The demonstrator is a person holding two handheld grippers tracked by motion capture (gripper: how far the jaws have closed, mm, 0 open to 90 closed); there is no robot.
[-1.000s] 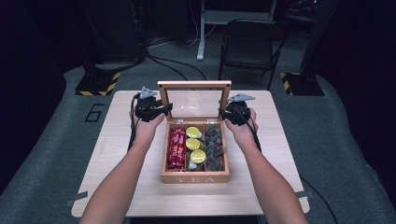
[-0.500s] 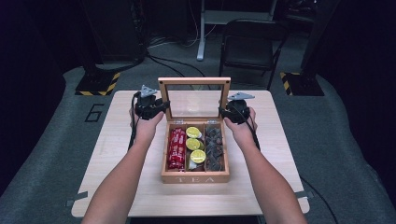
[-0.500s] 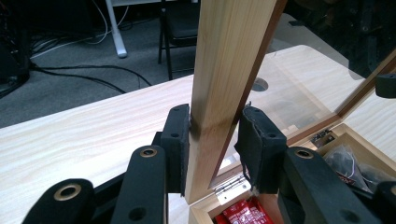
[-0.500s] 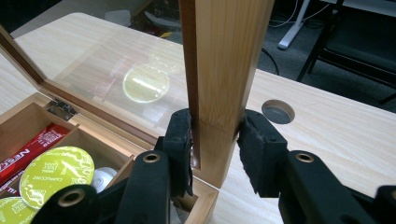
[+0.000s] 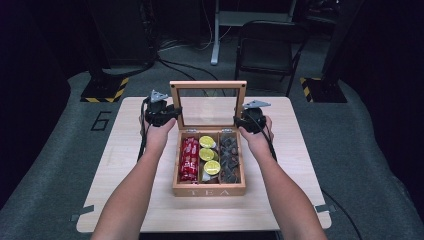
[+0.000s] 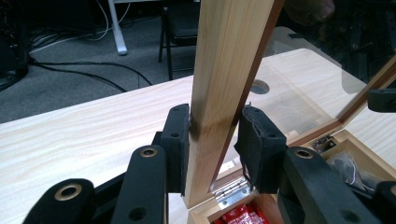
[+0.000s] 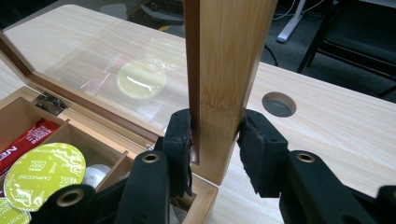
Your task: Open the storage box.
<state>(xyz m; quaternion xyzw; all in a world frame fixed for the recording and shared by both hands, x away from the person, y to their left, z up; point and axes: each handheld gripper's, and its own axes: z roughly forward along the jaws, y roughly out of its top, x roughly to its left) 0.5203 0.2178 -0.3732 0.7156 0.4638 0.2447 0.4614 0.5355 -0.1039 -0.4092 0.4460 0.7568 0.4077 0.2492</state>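
A wooden tea box (image 5: 209, 190) sits mid-table with its glass-paned lid (image 5: 207, 85) standing upright. My left gripper (image 5: 172, 114) is shut on the lid's left rail (image 6: 224, 70), which stands between the pads of the left gripper (image 6: 212, 144). My right gripper (image 5: 241, 120) is shut on the lid's right rail (image 7: 224, 56), and the right gripper (image 7: 215, 140) clamps it low, near the hinge. Inside the box lie red packets (image 5: 189, 159), yellow-green capsules (image 5: 207, 154) and dark packets (image 5: 229, 159).
The light wooden table (image 5: 130, 150) has bare room left and right of the box and a round cable hole (image 7: 279, 103) behind the lid. A black chair (image 5: 267, 47) and cables stand on the floor beyond the far edge.
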